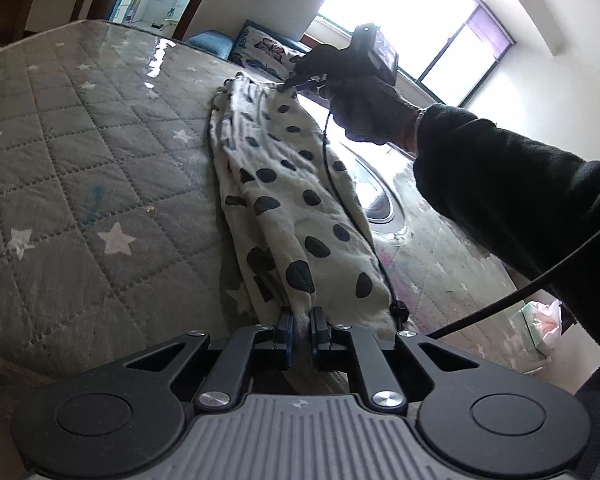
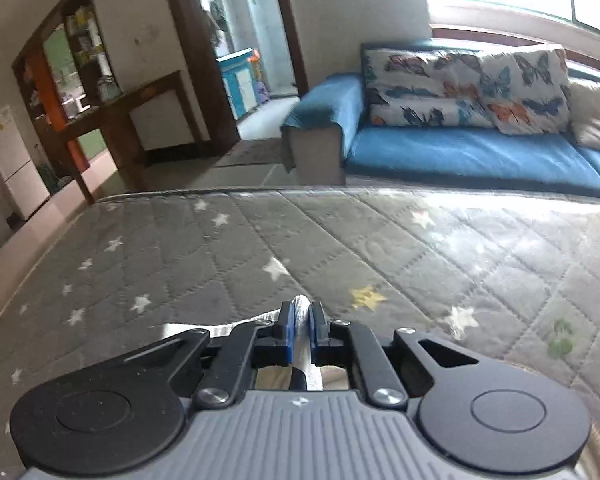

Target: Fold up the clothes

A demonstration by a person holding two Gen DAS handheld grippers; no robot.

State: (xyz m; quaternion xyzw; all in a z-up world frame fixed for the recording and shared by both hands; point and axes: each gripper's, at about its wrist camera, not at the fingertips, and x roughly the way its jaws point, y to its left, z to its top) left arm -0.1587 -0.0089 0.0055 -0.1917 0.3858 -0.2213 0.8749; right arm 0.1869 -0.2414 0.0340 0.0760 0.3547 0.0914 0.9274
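The polka-dot garment (image 1: 284,200) hangs stretched above the star-quilted mattress (image 1: 80,152), bunched lengthwise. The left gripper (image 1: 301,320) pinches its near end; the right gripper (image 2: 301,316) clamps the far end. Judging by this, folding has barely begun: no finished fold shows.

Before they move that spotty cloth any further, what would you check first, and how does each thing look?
1. Left gripper clamped on the polka-dot garment: ok, fabric sits between the closed jaws.
2. Right gripper clamped on the far end: ok, white cloth is pinched between its blue pads.
3. Garment stretched between the two grippers: ok, it runs in one long band over the quilted surface.
4. Edges lined up: cannot tell, layers are bunched.
5. Black cable clear of the garment: not ok, it trails along the cloth's right edge.
6. Bare space beside the garment: ok on the left side.
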